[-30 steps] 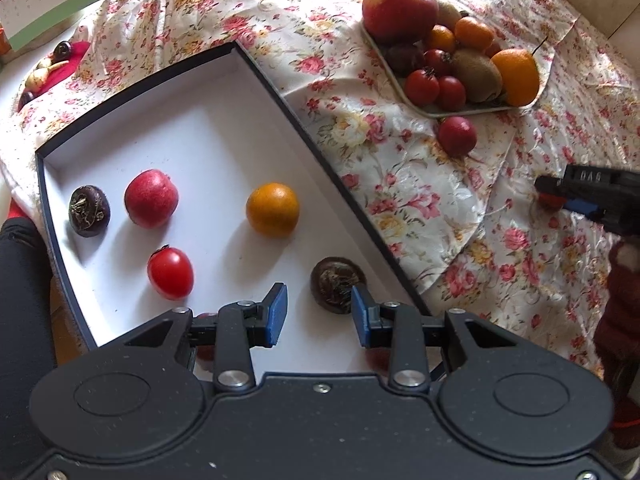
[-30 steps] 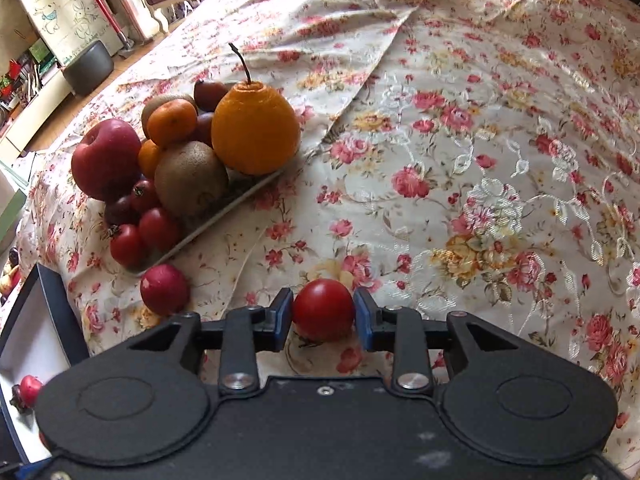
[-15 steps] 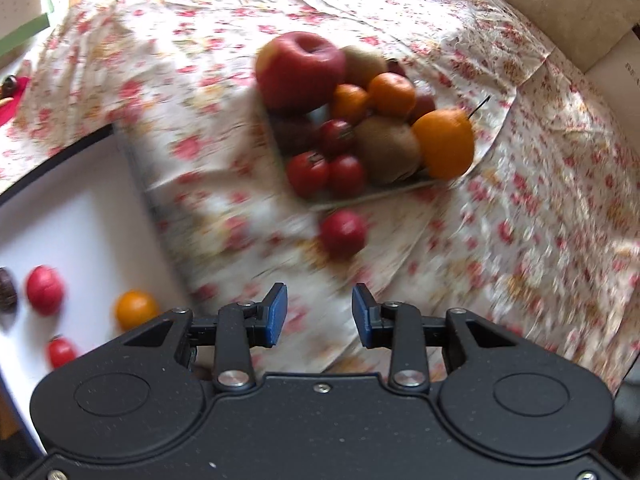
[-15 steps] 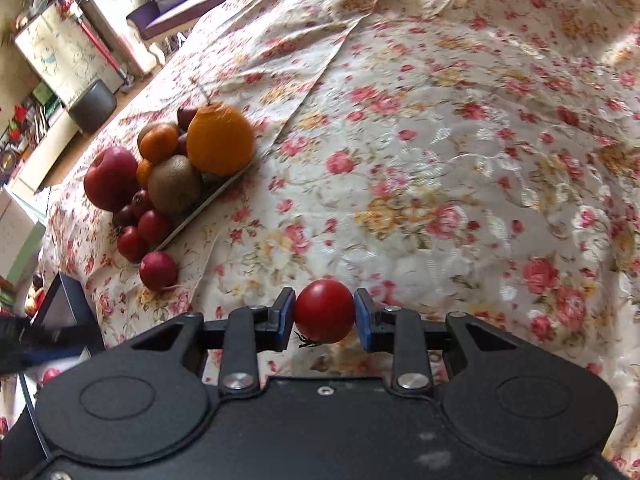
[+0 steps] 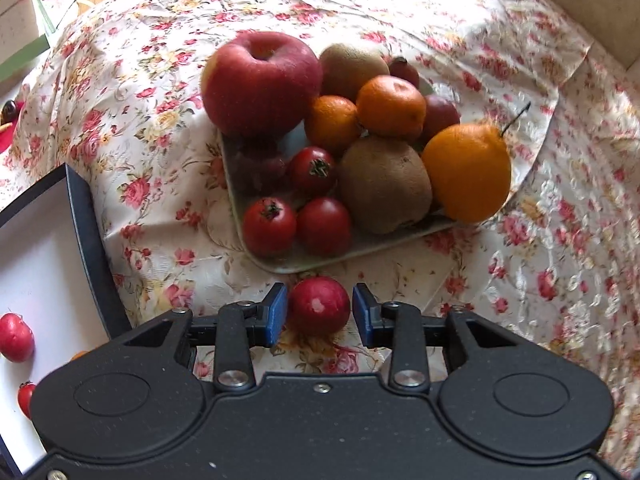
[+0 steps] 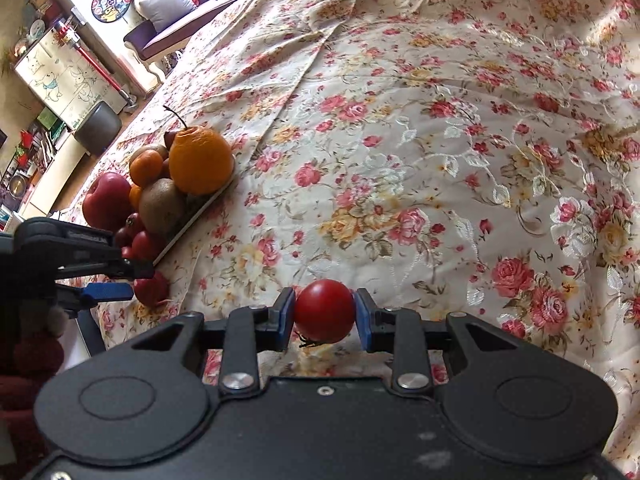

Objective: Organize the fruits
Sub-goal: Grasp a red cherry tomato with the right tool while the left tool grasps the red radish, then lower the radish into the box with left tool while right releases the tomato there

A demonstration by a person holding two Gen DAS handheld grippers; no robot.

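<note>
Left hand-held gripper (image 5: 319, 312): jaws parted, blue pads either side of a small red fruit (image 5: 318, 309) that lies on the flowered cloth (image 5: 520, 240) just off the near corner of the fruit plate (image 5: 280, 266). A slim gap shows at the right pad; whether the left pad touches the fruit cannot be told.

Right hand-held gripper (image 6: 324, 314): jaws closed onto a red tomato (image 6: 325, 310), both pads pressed against its sides, the fruit held clear above the cloth-covered counter, well apart from the plate.

Fruit plate: piled with a large red apple (image 5: 262, 82) at its far left corner, two kiwis (image 5: 386, 184), two mandarins (image 5: 390, 106), a stemmed orange fruit (image 5: 468, 172) at its right edge, and three tomatoes (image 5: 269, 226) along its near left edge. Darker fruits sit partly hidden behind the mandarins.

Box (image 5: 86, 248): dark-walled, white-floored, at the left edge of the left wrist view, beside the plate. Inside, near its right wall, a red fruit (image 5: 14, 338) and, nearer, part of a tomato (image 5: 26, 398); a sliver of orange shows at the gripper body's edge.

From the right wrist view, the left gripper reaches in from the left edge, its fingers (image 6: 106, 291) around the small red fruit at the plate's near corner.
</note>
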